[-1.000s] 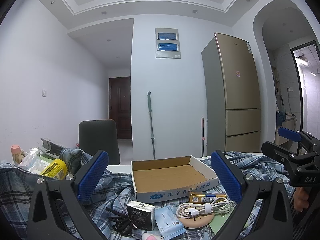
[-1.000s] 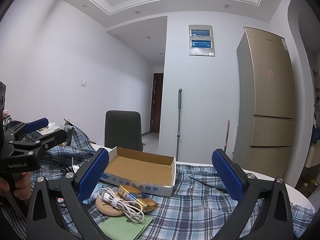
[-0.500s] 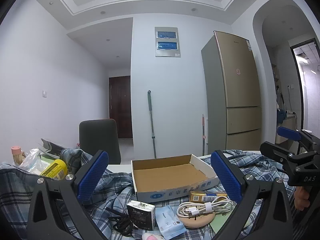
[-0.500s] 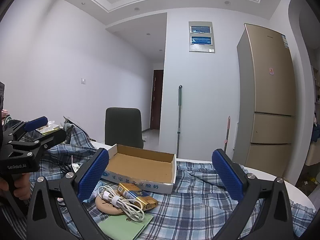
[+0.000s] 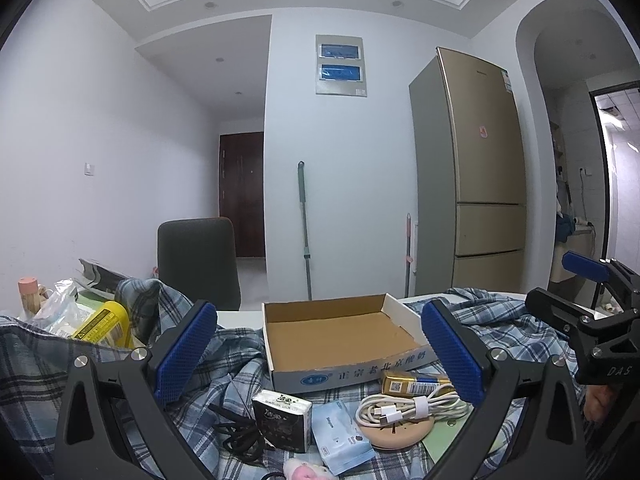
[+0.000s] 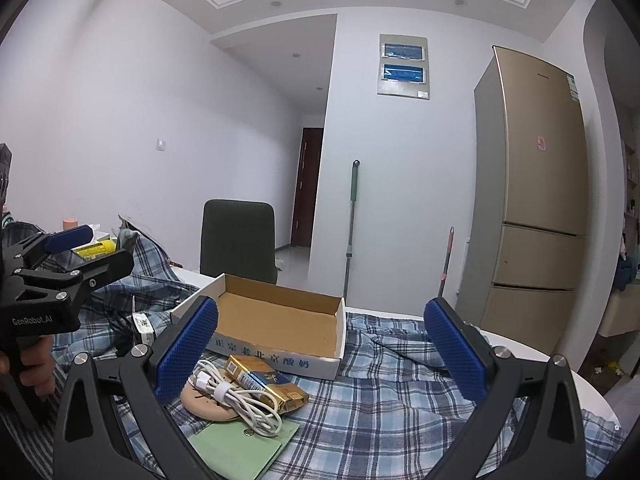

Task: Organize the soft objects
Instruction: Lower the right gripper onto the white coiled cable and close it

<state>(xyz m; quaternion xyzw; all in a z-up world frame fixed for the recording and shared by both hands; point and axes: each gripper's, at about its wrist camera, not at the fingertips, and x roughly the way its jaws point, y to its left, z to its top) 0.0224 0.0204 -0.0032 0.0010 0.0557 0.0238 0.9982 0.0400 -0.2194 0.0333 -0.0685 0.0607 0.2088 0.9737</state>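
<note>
An empty cardboard box sits on a blue plaid cloth. In front of it lie a coiled white cable on a tan round pad, a gold packet, a tissue pack, a blue pouch and a pink soft thing. My left gripper is open and empty above these items. My right gripper is open and empty near the box's front.
A green card lies under the cable. A yellow can, plastic bags and a bottle stand at the left. A dark chair, a mop and a gold fridge are behind the table.
Both views have tilted slightly; the grippers stay open and over the same items. Nothing on the table has moved.
</note>
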